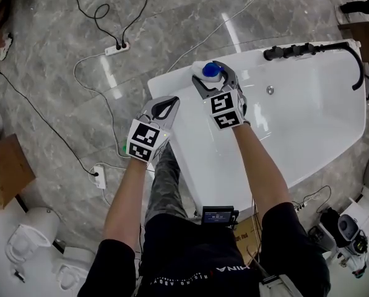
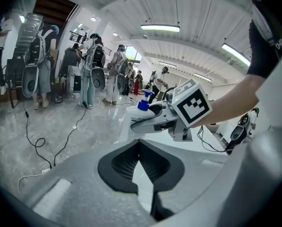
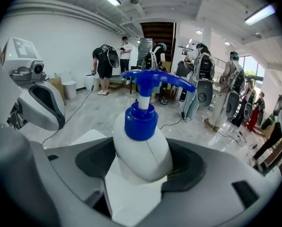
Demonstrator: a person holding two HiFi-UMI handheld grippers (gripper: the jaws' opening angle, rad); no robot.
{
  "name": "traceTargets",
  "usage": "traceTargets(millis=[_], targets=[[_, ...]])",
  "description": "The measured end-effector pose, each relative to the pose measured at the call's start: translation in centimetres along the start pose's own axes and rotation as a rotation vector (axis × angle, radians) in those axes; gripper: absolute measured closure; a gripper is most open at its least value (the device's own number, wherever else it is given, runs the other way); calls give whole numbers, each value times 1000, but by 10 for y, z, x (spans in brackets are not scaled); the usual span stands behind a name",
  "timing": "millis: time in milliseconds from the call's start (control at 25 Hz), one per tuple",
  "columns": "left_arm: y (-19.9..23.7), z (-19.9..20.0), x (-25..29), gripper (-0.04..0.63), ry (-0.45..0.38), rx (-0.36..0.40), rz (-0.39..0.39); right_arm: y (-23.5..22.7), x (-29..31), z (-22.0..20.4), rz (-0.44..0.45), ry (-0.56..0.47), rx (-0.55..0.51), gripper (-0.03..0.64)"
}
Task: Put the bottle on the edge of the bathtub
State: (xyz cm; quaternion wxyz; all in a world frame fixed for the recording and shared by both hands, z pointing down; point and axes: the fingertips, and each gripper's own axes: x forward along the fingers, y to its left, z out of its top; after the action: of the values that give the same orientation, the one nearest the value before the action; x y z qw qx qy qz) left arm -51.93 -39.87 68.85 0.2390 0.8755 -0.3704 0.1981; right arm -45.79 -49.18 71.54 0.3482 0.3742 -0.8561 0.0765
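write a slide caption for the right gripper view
Right gripper holds a white plastic pump bottle with blue top over the white bathtub's rim.

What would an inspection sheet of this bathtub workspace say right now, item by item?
surface: white bathtub, its rim bare near the person.
job's things: white bottle with a blue pump, upright, held by the right gripper over the tub's corner; whether it rests on the rim cannot be told.
clutter: nothing seen on the tub.
grippers: right gripper shut on the bottle; left gripper empty, jaw tips together, at the tub's edge.
cables: cables cross the floor to a power strip.
surroundings: grey marble floor, cardboard box, black faucet, people standing behind.
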Motion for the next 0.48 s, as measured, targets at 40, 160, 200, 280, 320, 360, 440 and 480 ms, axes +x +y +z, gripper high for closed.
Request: traceTargets(millis=[40,160,200,280,320,360,440,480], targets=[[0,0,1,586,-1,-2,0,0,1,1,0,-3,-4,302],[-2,2,2,586,-4,-2,-4,0,1,2,-3,-12,-5,299],[-3,3,2,586,-5,0,-6,0,1,2,-6,-15,-4,299],[-4,3,2,586,-5,3,-9,1,-1,1,-12,-19,-8,298],[-4,3,2,586,-5,3,-10,2,-1,1,-13,-19,-11,296],[-4,3,2,586,-7,1,-12,3,0,1,-8,-19,-13,291],[-6,5,2,586,-20,-10,-22,5,0,-1,11,-14,-19,271],[-7,6,3,586,-28,-17,-28,7,-1,-2,22,-10,-24,265]])
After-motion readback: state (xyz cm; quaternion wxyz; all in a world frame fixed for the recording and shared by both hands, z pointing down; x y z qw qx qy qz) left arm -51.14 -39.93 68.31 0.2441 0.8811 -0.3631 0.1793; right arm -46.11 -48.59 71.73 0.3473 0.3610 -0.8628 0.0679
